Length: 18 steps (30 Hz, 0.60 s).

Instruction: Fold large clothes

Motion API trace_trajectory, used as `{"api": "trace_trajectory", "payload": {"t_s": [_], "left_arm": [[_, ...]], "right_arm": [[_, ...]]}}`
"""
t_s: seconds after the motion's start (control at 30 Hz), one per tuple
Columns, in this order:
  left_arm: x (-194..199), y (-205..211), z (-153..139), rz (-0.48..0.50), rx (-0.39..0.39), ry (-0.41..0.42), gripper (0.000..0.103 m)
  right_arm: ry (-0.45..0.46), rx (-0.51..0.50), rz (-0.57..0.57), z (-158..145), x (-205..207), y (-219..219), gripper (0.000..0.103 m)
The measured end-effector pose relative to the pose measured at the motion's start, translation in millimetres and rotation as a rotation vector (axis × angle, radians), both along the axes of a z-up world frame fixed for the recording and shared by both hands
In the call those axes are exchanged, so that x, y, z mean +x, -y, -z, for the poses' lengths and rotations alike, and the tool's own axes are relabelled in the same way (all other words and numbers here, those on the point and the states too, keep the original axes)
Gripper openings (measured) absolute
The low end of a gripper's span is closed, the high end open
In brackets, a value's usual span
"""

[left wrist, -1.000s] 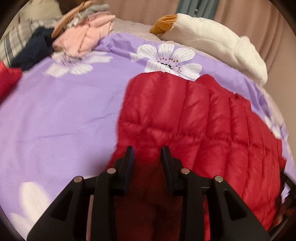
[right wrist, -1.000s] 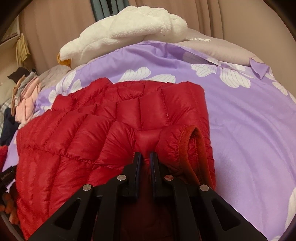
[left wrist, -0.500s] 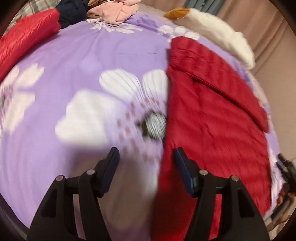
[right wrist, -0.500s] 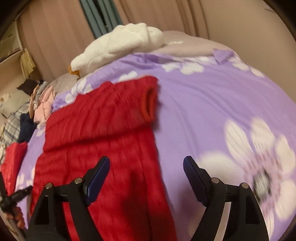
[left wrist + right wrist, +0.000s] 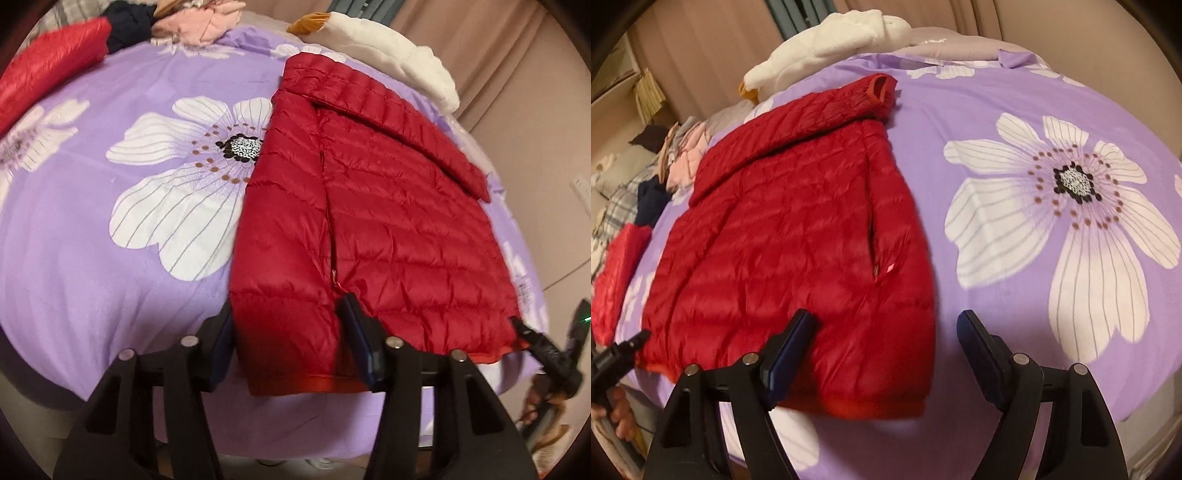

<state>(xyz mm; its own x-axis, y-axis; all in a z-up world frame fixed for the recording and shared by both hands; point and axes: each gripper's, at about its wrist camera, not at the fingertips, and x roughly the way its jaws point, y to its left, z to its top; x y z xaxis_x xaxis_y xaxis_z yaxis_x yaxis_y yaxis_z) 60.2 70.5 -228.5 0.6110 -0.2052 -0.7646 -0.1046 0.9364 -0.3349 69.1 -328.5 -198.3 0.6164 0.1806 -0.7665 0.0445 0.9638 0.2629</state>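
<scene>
The down jacket (image 5: 376,221) lies flat on the bedspread (image 5: 110,258), its sleeve (image 5: 388,107) folded across the far end. The jacket's near left corner sits between the left gripper (image 5: 286,350) fingers as its jaws close; the near right corner sits between the right gripper (image 5: 882,354) fingers. Beyond the fingers, behind the jacket, rests a plush toy (image 5: 831,40). Far left of the left fingers lies another jacket (image 5: 44,74), with a clothes pile (image 5: 195,22) behind it.
</scene>
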Motion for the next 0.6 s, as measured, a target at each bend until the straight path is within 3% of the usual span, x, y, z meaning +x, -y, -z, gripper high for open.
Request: {"api": "trace_trajectory", "payload": {"t_s": [0.07, 0.13, 0.23, 0.37, 0.6], "left_arm": [[1.0, 4.3, 1.7, -0.003, -0.01, -0.001, 0.037], [2.2, 3.7, 2.2, -0.024, -0.023, -0.004, 0.025], [2.6, 6.9, -2.6, -0.021, 0.004, 0.002, 0.017], [1.4, 13.8, -12.4, 0.0, 0.025, 0.025, 0.012], [12.4, 7.6, -32.9, 0.008, -0.088, 0.057, 0.012]], "right_arm": [[0.011, 0.011, 0.008, -0.4, 0.5, -1.1, 0.069], [0.025, -0.001, 0.023, 0.5, 0.0, -4.4, 0.04], [0.05, 0.0, 0.022, -0.9, -6.7, -8.1, 0.02], [0.087, -0.035, 0.02, -10.3, -9.4, -12.5, 0.015], [0.145, 0.037, 0.022, -37.1, -6.3, 0.3, 0.014]]}}
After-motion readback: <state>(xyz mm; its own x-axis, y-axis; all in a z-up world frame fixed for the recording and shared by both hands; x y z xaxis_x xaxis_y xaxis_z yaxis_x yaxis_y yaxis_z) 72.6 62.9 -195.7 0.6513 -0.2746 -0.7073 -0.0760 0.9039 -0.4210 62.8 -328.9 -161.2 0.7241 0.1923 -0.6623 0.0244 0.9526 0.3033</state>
